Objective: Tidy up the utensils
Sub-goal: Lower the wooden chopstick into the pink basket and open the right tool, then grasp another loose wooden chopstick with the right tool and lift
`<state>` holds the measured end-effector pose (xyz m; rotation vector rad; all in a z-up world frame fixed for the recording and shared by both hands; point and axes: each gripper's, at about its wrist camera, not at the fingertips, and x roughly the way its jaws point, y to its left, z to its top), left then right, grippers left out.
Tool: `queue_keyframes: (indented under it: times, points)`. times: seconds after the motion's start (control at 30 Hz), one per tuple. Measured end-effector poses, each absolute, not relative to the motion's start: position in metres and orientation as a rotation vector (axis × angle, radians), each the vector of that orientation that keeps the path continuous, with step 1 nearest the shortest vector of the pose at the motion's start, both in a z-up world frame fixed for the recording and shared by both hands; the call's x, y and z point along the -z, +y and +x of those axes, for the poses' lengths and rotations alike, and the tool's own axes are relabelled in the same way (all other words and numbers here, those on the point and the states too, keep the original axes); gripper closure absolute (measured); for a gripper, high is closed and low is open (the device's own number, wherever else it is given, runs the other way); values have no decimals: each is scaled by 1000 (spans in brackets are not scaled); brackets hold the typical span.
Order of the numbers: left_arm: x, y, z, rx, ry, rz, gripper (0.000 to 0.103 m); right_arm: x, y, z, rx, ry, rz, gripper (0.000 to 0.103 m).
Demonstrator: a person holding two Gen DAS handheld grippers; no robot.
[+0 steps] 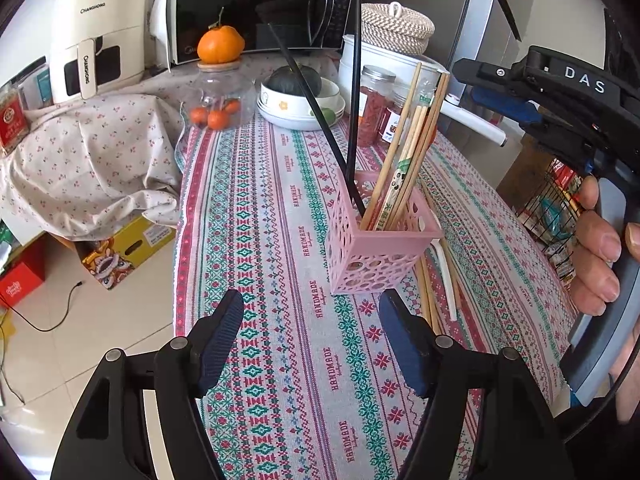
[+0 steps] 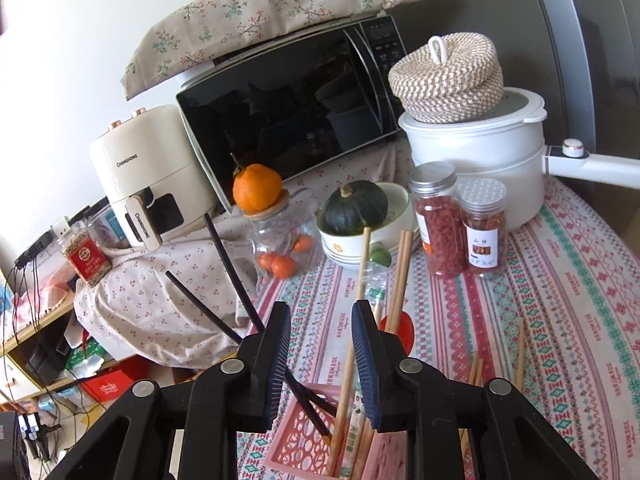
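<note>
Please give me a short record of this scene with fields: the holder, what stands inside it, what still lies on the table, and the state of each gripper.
holder: pink perforated plastic basket, upright on the patterned tablecloth
inside: two black chopsticks and several light wooden chopsticks, leaning
on table: more wooden chopsticks and a white spoon beside the holder
left gripper: open, empty, in front of the holder
right gripper: open, above the holder, one wooden chopstick between its jaws, not pressed
</note>
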<state>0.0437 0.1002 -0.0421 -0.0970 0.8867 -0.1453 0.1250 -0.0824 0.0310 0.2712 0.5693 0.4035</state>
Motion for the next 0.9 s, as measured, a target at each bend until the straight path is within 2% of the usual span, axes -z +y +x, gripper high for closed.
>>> queue_keyframes:
  times: [0.27, 0.63, 0.73, 0.9]
  points:
    - [41, 87, 46, 163, 900, -82, 27, -39, -118, 119, -374, 587, 281, 52]
    - [44, 63, 50, 152, 919, -28, 9, -16, -170, 120, -278, 680, 190, 21]
    - [47, 60, 53, 148, 924, -21, 0, -4, -181, 125, -253, 729, 184, 16]
    - [55, 59, 60, 127, 954, -38, 0, 24, -191, 141, -195, 848, 167, 13]
